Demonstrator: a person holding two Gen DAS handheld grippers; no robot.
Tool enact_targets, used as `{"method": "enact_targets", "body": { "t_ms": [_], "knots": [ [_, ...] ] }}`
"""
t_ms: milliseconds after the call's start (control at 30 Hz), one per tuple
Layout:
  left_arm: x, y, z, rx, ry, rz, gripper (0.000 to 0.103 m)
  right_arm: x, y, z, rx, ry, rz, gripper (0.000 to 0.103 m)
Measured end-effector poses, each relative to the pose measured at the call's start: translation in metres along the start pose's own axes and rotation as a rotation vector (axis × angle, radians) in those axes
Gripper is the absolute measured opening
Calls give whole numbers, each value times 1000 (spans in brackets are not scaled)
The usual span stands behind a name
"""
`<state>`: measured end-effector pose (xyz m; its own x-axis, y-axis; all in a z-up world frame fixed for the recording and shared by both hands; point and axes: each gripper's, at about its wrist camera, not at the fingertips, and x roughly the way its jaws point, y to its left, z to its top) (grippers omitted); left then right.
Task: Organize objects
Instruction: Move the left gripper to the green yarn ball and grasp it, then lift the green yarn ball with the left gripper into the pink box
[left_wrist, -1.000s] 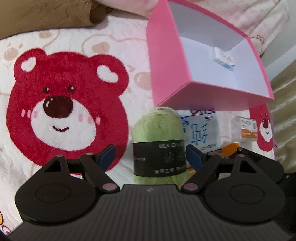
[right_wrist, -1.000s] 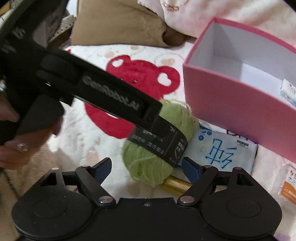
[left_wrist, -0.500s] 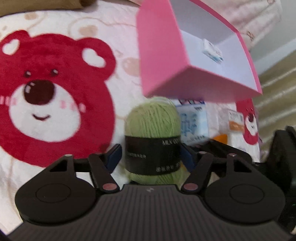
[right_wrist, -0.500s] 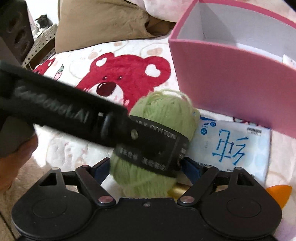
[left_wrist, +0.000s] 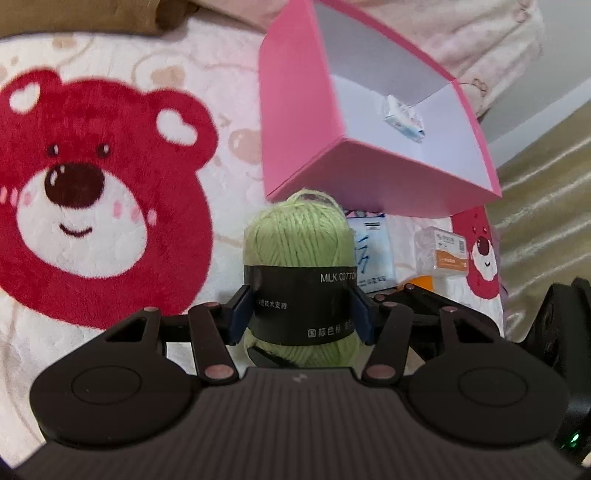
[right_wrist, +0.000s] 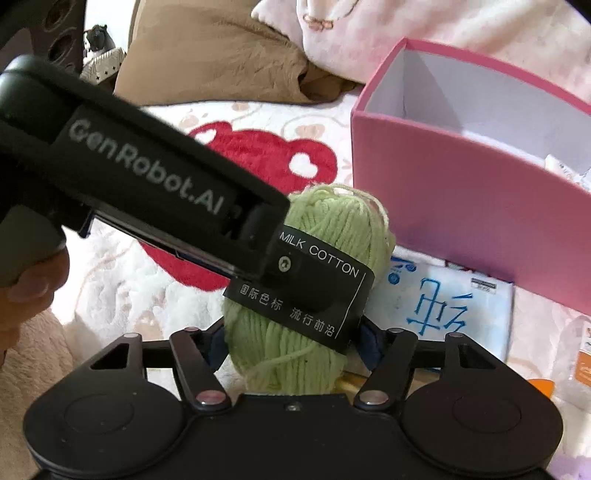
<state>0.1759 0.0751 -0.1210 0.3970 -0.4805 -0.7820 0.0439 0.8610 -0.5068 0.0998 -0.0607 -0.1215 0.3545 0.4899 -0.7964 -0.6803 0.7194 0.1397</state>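
Seen along two black two-finger grippers, both pointing steeply down at a cream plush blanket (left_wrist: 229, 74) printed with a big red bear face. Between the blue pads of the left gripper (left_wrist: 301, 314): an upright ball of pale green yarn (left_wrist: 295, 240) banded with a black "MILK COTTON" paper label. Jaws closing, pads flush against the label on both sides, so apparently pinching the ball already. Straight ahead and a little right of that tool: an open pink cardboard box (left_wrist: 295, 122) with a white inside, holding one small white packet (left_wrist: 402, 118) near its far corner. Just beyond the yarn, in front of the box: a flat white and blue tissue pack (left_wrist: 373, 251), and further right a small clear tub with an orange label (left_wrist: 443, 251). From the right gripper (right_wrist: 293, 343), the same green yarn between its jaws too, low on the ball; jaws closing, blue pads mostly hidden behind the wool, contact impossible to confirm. Crossing in from the upper left: the long black body of the left tool, its tip on the label. At the left edge, part of a hand (right_wrist: 33, 280) around a handle. Step in hand, judged from this: securing the yarn for a move into the pink box. Next move likely calls for a firm but gentle squeeze on the soft ball, one tool letting go, then a lift clear of the near box wall and a forward carry over the opening.
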Motion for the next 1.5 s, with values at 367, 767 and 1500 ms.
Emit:
{"method": "enact_targets", "body": {
  "t_ms": [367, 767, 1500],
  "knots": [
    [-55, -56, -11, 120, -89, 7, 54, -69, 7, 1, -29, -100, -19, 71],
    [-114, -127, 15, 202, -181, 13, 54, -154, -5, 23, -66, -240, -35, 72],
    [-27, -187, 144, 92, -215, -3, 54, -126, -139, 125, 24, -214, -73, 72]
  ]
}}
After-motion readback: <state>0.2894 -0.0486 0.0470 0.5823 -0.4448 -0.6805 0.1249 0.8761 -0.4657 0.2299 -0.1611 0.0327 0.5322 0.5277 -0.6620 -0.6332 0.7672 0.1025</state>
